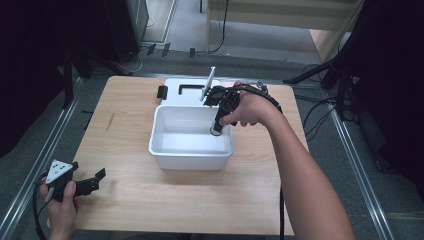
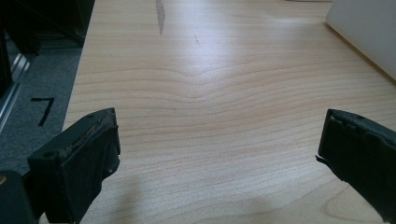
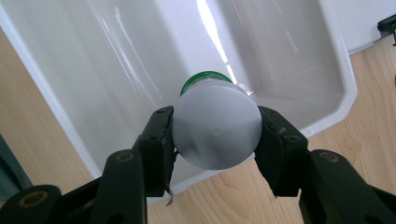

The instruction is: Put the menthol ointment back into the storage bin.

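Observation:
My right gripper (image 3: 215, 133) is shut on a grey bottle (image 3: 215, 131) with a green cap (image 3: 196, 79). It holds the bottle cap-down over the white tub (image 3: 70, 126). From above, that right gripper (image 1: 223, 107) hangs over the tub's right side (image 1: 231, 145), and the bottle's dark lower end (image 1: 217, 130) dips inside the tub. My left gripper (image 1: 85, 184) rests low at the table's near left corner. In the left gripper view its two jaws stand wide apart, with bare wood between the fingertips (image 2: 100, 135).
The tub's white lid (image 1: 180, 92) lies flat behind it, with a small black clip (image 1: 161, 91) at its left. A white card (image 1: 208, 83) stands upright near the right hand. The wooden table (image 1: 125, 135) has bare room left of the tub. A tub wall (image 2: 369, 32) edges into the left gripper view.

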`<move>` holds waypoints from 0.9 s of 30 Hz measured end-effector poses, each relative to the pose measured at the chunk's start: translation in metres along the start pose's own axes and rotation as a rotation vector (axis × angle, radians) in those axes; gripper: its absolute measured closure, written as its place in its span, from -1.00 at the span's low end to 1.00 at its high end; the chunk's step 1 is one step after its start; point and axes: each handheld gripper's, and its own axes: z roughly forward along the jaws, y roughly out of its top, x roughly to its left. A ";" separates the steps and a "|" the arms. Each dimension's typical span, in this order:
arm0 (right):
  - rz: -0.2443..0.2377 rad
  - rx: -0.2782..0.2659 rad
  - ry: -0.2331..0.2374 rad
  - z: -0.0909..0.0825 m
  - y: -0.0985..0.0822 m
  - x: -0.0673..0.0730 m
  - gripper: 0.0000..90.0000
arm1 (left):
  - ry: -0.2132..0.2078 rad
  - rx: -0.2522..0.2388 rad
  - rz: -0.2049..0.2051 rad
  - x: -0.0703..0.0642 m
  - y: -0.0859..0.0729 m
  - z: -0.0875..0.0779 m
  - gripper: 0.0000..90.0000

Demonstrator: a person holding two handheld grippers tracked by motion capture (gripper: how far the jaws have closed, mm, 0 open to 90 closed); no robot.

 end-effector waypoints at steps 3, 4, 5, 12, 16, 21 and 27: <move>-0.010 0.007 0.001 0.006 -0.001 0.000 0.15 | -0.001 0.000 0.000 0.000 0.000 0.000 -1.00; -0.012 0.012 0.002 0.008 -0.002 0.000 0.15 | -0.001 0.000 0.000 0.000 0.000 0.000 -1.00; -0.021 0.013 0.001 0.011 -0.002 0.000 0.15 | -0.001 0.000 0.000 0.000 0.000 0.000 -1.00; -0.071 0.026 -0.010 0.028 -0.003 0.004 0.15 | -0.001 -0.001 -0.001 0.000 0.000 0.000 -1.00; -0.103 0.040 -0.017 0.037 -0.005 0.005 0.15 | -0.001 -0.001 0.000 0.000 0.000 0.000 -1.00; -0.124 0.046 -0.025 0.048 -0.009 0.005 0.15 | -0.002 -0.001 0.000 0.000 0.000 0.000 -1.00; -0.152 0.062 -0.039 0.058 -0.011 0.006 0.15 | -0.001 0.002 0.000 0.000 0.000 0.000 -1.00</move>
